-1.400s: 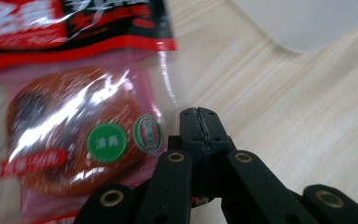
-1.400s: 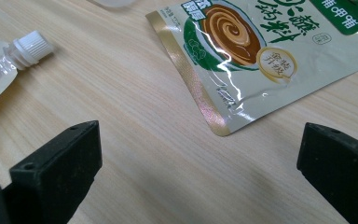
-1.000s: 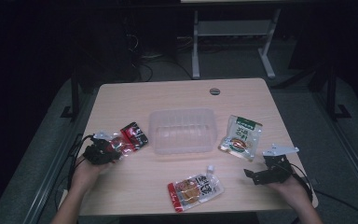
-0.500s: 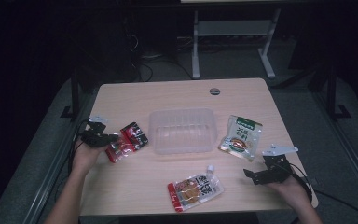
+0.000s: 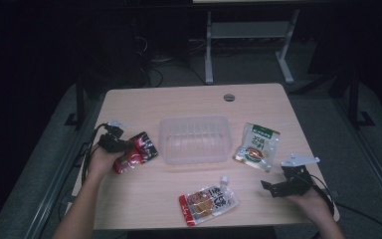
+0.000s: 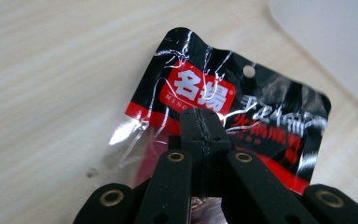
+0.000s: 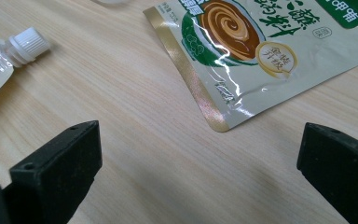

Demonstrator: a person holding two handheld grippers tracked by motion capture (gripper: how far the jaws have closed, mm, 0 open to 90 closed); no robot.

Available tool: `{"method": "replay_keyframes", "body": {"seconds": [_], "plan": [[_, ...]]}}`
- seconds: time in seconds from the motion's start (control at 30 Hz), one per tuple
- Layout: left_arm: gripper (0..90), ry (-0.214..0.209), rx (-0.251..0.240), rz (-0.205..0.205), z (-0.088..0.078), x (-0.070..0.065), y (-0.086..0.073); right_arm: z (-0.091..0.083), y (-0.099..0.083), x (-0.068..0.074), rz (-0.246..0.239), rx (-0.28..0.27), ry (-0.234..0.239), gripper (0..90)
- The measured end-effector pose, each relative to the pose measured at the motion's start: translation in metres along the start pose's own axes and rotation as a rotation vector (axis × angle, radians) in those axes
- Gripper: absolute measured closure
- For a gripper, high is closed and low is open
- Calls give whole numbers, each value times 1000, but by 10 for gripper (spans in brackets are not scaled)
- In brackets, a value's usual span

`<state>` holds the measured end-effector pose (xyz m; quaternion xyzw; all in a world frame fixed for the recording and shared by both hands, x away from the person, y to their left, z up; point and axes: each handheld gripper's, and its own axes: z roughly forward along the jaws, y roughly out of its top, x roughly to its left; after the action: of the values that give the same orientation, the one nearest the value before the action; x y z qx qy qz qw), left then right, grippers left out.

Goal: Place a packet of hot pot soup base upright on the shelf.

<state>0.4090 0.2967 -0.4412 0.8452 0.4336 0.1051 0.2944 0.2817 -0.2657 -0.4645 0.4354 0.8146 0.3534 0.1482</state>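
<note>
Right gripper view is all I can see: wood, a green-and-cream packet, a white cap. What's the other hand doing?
Observer: The left gripper has its fingers shut on a red-and-black packet.
Operator: Where is that packet?
Observer: Just left of a clear plastic tray in the middle of the table.
Operator: Anything in the tray?
Observer: No, it looks empty.
</note>
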Motion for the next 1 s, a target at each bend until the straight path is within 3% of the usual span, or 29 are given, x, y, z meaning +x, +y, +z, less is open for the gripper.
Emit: {"method": "replay_keyframes", "body": {"seconds": [0.2,0.33,0.47,0.53,0.6,0.67,0.8,0.87,0.9,1.0], "plan": [[897,-41,18,1,-1,-11,-15,-1,0,2,0,-1,-2,0],[897,-50,65,48,-5,-19,-18,-1,1,2,1,0,-1,0],[897,-69,85,66,-8,-27,-24,0,1,2,1,3,-1,0],[897,-69,81,81,-9,-28,-24,0,0,2,-2,4,-2,0],[880,-71,54,64,-13,-27,-24,0,1,2,0,4,-1,0],[819,-47,21,63,-21,-25,-23,-1,1,2,-3,1,0,0],[663,15,-52,6,-43,-15,-23,0,1,1,-1,4,-2,0],[565,62,-65,-19,-53,-6,-26,0,1,1,0,2,-1,0],[483,78,-63,-37,-55,-1,-29,0,1,1,-2,1,-1,0],[359,133,-41,-89,-60,16,-40,0,1,2,-2,3,0,0]]}}
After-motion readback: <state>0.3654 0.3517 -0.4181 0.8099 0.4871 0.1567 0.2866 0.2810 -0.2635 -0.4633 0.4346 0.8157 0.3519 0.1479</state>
